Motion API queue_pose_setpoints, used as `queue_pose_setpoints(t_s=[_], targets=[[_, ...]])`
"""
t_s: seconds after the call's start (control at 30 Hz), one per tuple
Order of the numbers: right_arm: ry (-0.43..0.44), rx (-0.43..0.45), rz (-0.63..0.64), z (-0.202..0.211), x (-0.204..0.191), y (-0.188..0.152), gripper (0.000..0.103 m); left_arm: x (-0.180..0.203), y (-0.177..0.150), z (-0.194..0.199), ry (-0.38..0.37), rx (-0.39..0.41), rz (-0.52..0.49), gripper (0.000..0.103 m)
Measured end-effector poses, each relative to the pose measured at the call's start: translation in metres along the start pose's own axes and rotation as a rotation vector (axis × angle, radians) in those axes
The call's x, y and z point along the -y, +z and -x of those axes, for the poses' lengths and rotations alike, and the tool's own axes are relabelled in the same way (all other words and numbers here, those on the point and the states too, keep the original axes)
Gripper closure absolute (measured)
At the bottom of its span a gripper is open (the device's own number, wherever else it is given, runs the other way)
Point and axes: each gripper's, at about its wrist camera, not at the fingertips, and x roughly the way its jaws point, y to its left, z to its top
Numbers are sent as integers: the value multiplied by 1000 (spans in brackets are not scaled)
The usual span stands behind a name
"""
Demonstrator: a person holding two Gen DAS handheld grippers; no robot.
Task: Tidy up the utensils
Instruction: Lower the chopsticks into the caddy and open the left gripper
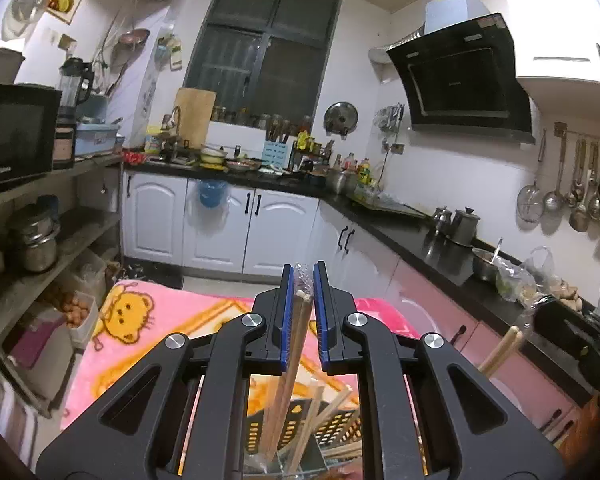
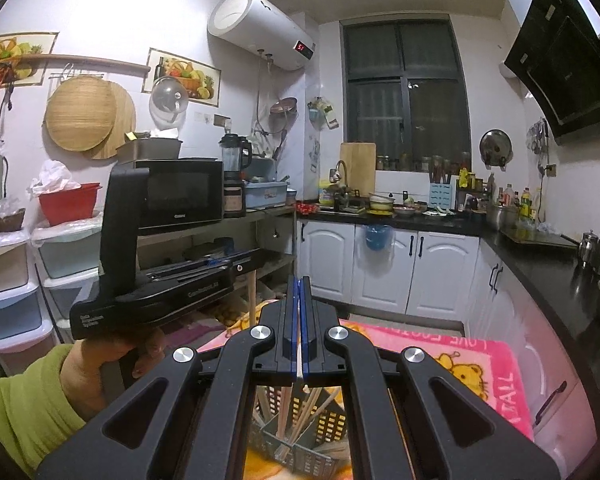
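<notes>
My left gripper point(image 1: 303, 270) is shut on a bundle of wooden chopsticks in clear plastic wrap point(image 1: 298, 316), held upright. Their lower ends reach into a black perforated utensil holder point(image 1: 336, 428) below, which holds several loose chopsticks. My right gripper point(image 2: 299, 282) is shut on a thin pale chopstick point(image 2: 300, 364) whose lower end points into the same holder point(image 2: 328, 424). The left gripper's body point(image 2: 156, 288) and the hand holding it show at the left of the right wrist view.
The holder stands on a pink cartoon-bear blanket point(image 1: 140, 320). A black countertop point(image 1: 440, 248) with pots runs along the right. White cabinets point(image 1: 220, 232) stand ahead. Shelves with a microwave point(image 1: 16, 136) stand on the left. Two wooden sticks point(image 1: 500, 352) poke up at right.
</notes>
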Motion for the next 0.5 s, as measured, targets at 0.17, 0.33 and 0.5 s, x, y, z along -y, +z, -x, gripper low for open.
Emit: queue_pose_setpoints(t_s=[0.17,0.33,0.5], targets=[[-20,-23,-14,-15,9,-6,102,-9,-10,-13,11,-19,16,97],[-29,-69,-30,-34,17,-17,102,-16,-26,-29,22,-51,27,97],[-35,-130,-68,-53,28,-34,102,-17,-42,-39,23,-90,26,96]])
